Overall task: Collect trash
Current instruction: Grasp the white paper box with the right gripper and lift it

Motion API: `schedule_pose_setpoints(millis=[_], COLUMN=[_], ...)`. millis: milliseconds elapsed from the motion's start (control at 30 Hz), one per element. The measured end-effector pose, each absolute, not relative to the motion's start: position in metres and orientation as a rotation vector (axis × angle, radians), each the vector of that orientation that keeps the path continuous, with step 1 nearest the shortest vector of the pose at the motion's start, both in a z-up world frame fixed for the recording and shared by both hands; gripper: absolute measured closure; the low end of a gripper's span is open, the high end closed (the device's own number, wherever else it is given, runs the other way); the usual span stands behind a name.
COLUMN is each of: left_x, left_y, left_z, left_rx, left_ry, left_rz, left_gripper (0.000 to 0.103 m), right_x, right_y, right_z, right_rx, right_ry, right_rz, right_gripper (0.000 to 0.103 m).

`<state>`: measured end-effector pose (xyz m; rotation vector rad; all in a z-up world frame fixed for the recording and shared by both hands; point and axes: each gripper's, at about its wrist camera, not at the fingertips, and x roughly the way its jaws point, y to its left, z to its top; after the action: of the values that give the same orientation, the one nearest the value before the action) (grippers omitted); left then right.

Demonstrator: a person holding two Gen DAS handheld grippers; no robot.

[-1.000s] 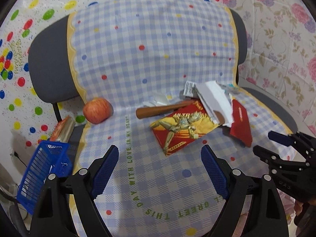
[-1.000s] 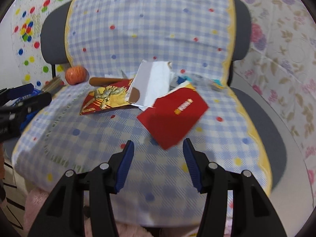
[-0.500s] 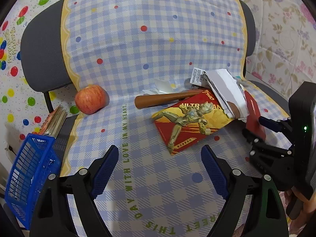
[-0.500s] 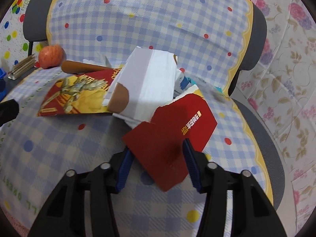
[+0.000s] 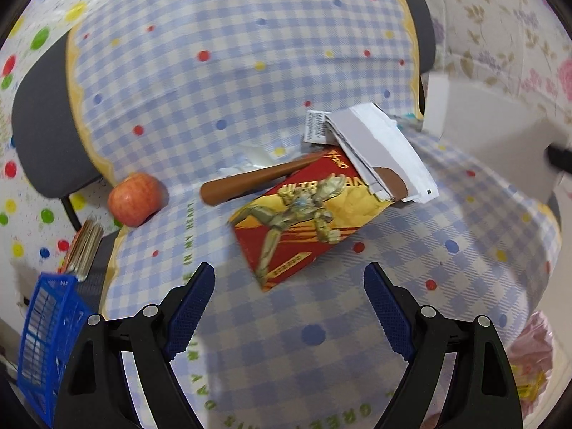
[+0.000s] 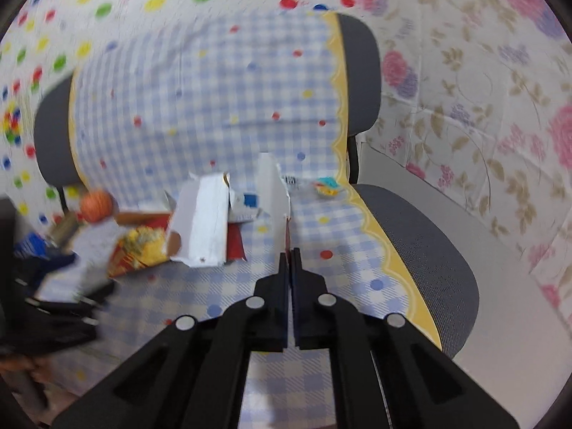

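- Two handheld grippers work over an office chair (image 5: pixel 43 118) draped in a blue checked cloth (image 5: pixel 250 82).
- The right gripper (image 6: pixel 289 250) has just been closing and now pinches the edge of a red card packet (image 6: pixel 275 193), lifted edge-on above the chair seat.
- The left gripper (image 5: pixel 289 307) hangs with jaws wide and empty, just in front of a red-and-yellow Ultraman wrapper (image 5: pixel 296 228) lying mid-seat.
- A torn white carton (image 5: pixel 386 157) overlaps that wrapper's far corner; a brown stick (image 5: pixel 257 178) lies behind it.
- An apple (image 5: pixel 134 198) sits at the seat's left edge, and a blue basket (image 5: pixel 43 339) stands off that edge.
- Risk, as I judge it: the thin pinch could let the packet slide out during a fast carry.
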<state>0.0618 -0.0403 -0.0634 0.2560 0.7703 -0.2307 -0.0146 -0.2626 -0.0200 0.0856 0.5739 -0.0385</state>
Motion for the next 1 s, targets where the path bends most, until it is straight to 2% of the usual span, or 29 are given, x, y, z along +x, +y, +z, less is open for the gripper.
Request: schedule_pose_setpoints(millis=[367,467,567,633,667,700,900,1000], left_x=[0.102,0.109,0.109,0.106,0.102,0.099,0.068,0.054], left_y=[-0.076,-0.079,-0.077,-0.074,-0.071,-0.069,-0.036,-0.02], left_z=[-0.085,-0.086,-0.085,-0.084,-0.082,-0.08,-0.03,-0.007], left_rx=[0.431,0.464,0.455,0.44,0.433,0.429,0.25,0.124], left_ry=[0.786,0.779,0.797,0.816,0.81,0.803,0.758,0.774], left_rz=[-0.2,-0.206,-0.242,-0.263,-0.264,-0.263,-0.292,-0.335], left_gripper=[0.018,0.021,0.044,0.067,0.07,0.079,0.099,0.103], right_x=[-0.015,-0.014,-0.016,-0.02,-0.022,-0.023,-0.042,-0.05], right_y=[-0.274,-0.274,-0.274,-0.273,-0.272,-0.272,-0.272,-0.272], right_z=[-0.022,-0.024,-0.026,-0.025,-0.025,-0.024,-0.012,-0.006], right_rx=[0.148,0.151,0.151,0.153,0.156,0.158,0.171,0.18], right_ry=[0.586,0.593,0.597,0.596,0.595,0.593,0.56,0.545], right_rz=[0.005,0.002,0.004,0.006,0.006,0.007,0.013,0.019], right_gripper=[0.101,0.101,0.101,0.101,0.101,0.101,0.101,0.101])
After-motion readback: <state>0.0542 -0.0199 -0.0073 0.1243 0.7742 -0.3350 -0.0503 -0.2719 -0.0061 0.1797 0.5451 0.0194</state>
